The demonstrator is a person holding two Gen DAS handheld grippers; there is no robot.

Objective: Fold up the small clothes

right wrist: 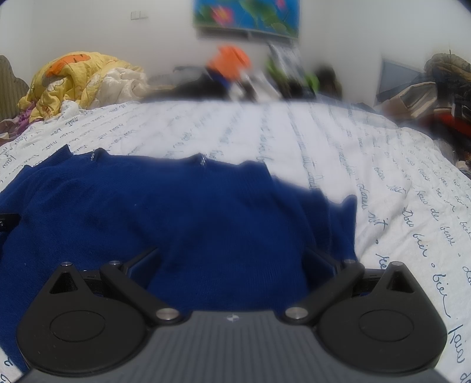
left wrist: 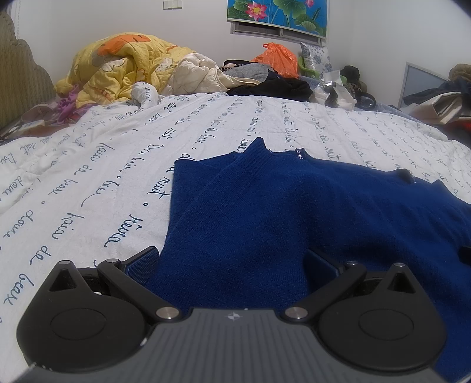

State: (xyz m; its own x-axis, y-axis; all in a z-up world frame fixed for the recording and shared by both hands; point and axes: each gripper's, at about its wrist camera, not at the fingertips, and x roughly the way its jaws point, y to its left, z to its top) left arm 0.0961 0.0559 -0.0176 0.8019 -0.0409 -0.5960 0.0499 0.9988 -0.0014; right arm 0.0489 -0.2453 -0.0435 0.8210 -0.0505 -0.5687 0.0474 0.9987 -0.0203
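Left tool (left wrist: pixel 231 259): nearest the left wrist camera, fingers spread wide, the near hem of the blue sweater (left wrist: pixel 294 212) lying between them; whether the pads press the knit cannot be told.
Right tool (right wrist: pixel 231 259): fingers likewise spread, with the sweater's (right wrist: pixel 191 212) near edge between them; the far part of this view is blurred.
Blue sweater: lies on the bed, front down toward the tools, collar with small shiny beads at the far edge; a sleeve is folded in over the body on the left side.
Bed cover (left wrist: pixel 117 176): white quilt printed with lines of dark blue script, under the sweater.
Far side of bed: a heaped yellow and orange blanket (left wrist: pixel 123 64), a cream quilted piece beside it, dark clothes (left wrist: pixel 276 87) and an orange plastic bag (left wrist: pixel 278 59).
Wall: a lotus-flower blind (left wrist: pixel 278 13) above the window.
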